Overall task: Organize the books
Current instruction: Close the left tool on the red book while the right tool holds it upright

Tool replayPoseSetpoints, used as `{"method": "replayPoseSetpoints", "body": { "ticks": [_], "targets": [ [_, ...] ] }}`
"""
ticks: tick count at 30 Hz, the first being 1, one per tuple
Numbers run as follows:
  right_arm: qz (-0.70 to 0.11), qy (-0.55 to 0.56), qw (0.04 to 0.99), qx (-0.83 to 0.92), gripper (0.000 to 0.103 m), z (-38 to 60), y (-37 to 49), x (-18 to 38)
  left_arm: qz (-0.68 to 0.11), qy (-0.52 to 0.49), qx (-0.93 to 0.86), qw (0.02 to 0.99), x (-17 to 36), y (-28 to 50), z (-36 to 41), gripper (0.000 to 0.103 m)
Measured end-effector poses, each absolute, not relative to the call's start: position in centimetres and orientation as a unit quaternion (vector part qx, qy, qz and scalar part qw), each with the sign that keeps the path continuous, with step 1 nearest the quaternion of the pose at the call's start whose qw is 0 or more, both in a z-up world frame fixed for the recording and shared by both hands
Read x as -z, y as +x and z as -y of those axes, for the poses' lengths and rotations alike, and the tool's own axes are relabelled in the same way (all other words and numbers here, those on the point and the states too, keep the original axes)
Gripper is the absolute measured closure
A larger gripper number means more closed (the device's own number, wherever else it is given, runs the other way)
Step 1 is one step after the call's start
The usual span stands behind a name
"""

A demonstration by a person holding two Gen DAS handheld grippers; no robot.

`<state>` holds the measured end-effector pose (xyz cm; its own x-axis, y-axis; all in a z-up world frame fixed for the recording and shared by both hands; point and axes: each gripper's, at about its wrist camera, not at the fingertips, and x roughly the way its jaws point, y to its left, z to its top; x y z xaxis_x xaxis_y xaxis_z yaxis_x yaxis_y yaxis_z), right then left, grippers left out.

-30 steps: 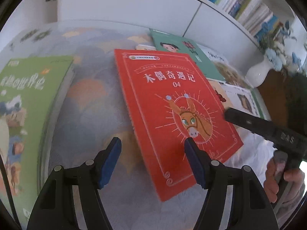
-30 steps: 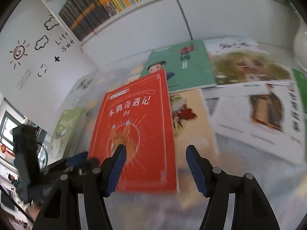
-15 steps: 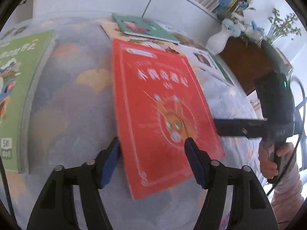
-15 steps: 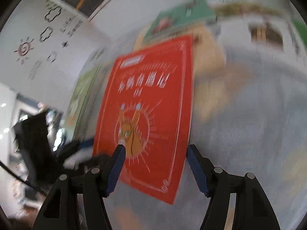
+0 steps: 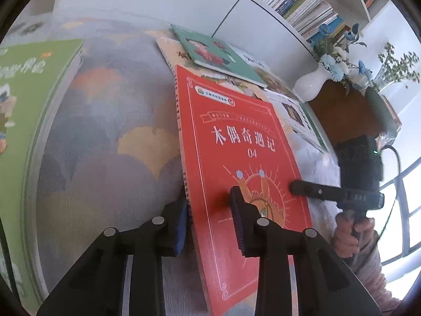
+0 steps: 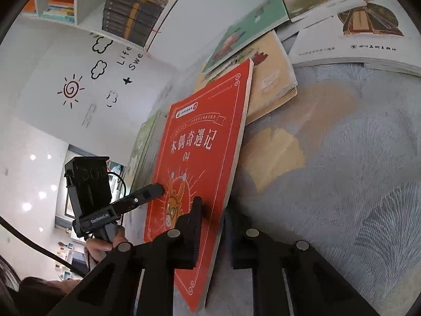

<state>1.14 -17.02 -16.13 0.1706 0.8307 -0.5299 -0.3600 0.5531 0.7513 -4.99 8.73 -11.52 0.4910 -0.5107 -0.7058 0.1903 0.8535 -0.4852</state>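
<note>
A red book [image 5: 236, 137] with a donkey drawing on its cover rests on the patterned cloth [image 5: 105, 144], its near end raised. My left gripper [image 5: 209, 197] is closing on the near spine corner: one pad is against the spine edge, the other presses on the cover. In the right wrist view the same red book [image 6: 200, 142] stands tilted, and my right gripper [image 6: 213, 208] is closing on its near right edge, one pad on the cover and one behind. Each view shows the other gripper's finger [image 5: 310, 191] resting on the cover.
A large green book [image 5: 26, 105] lies at the left. A teal book [image 5: 215, 52], a beige book [image 6: 271, 79] and a white book [image 6: 355, 44] lie behind the red one. Right of them are a white vase [image 5: 313, 84] and a wooden stand [image 5: 347, 110]. Bookshelves [image 5: 297, 0] line the wall.
Both grippers came down onto the red book and went from open to closed on its near end. The book, flat before, now sits tilted with that end raised.
</note>
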Motion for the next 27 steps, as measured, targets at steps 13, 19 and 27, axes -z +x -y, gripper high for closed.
{"method": "replayPoseSetpoints", "body": {
  "ticks": [13, 19, 27],
  "targets": [
    [-0.486, 0.224, 0.741, -0.405, 0.091, 17.4, -0.3, 15.8, -0.439, -0.133, 0.203, 0.865, 11.4, -5.4, -8.2, 0.072],
    [-0.486, 0.227, 0.738, -0.409, 0.091, 17.3, 0.1, 15.8, -0.435, -0.130, 0.203, 0.867, 11.4, -5.5, -8.1, 0.071],
    [-0.482, 0.224, 0.743, -0.407, 0.091, 17.1, 0.0, 15.7, -0.432, -0.123, 0.202, 0.870, 11.4, -5.6, -7.9, 0.071]
  ]
}}
